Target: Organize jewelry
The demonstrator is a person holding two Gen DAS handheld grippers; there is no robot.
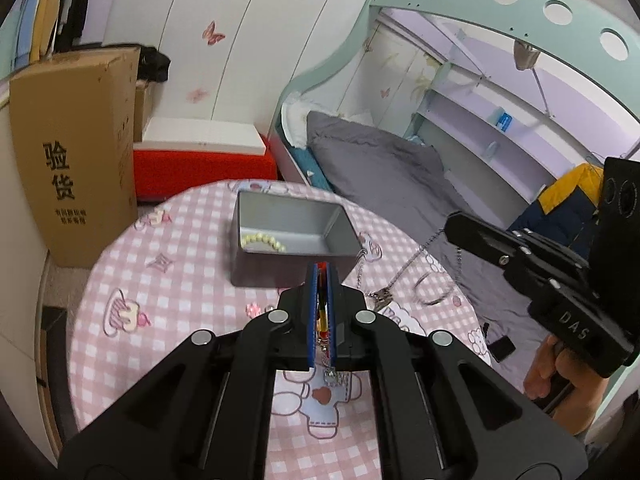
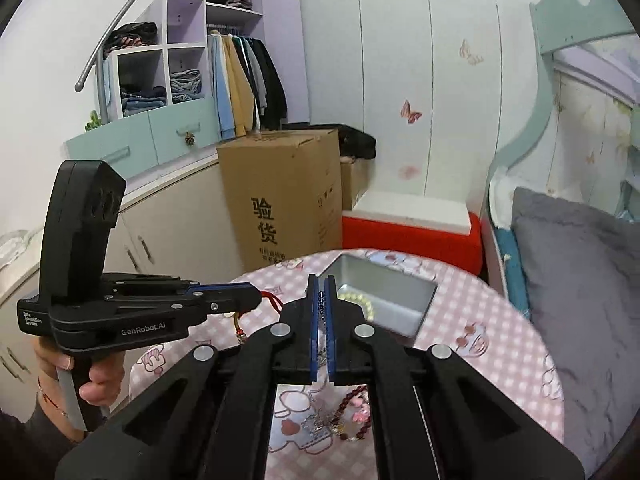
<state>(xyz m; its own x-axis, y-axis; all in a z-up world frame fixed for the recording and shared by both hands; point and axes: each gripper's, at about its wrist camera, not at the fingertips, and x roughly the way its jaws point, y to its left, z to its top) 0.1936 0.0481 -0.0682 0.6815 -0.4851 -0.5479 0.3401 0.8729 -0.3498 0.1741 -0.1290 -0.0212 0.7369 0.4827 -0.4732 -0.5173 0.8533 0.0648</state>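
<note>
1. The left gripper (image 1: 321, 276) is clenched on a red cord bracelet (image 2: 274, 303), which trails from its tips with beads hanging below; such a thin pinch could let the cord slide out if the hand swings.
2. The right gripper (image 2: 321, 286) is clamped on a thin silver chain necklace (image 1: 404, 270), whose free length sags down to the table. The slack could snag or drag the loose ring (image 1: 434, 290) lying near it toward the right edge.
3. The grey tray (image 1: 296, 226) sits at the far side of the round table (image 1: 120, 280), already holding a pale bead bracelet (image 1: 264, 241). A chain dropped carelessly could drape over its rim.
4. A dark bead bracelet (image 2: 352, 400) and other pieces at the near edge remain; dangling ends could tangle with them.
</note>
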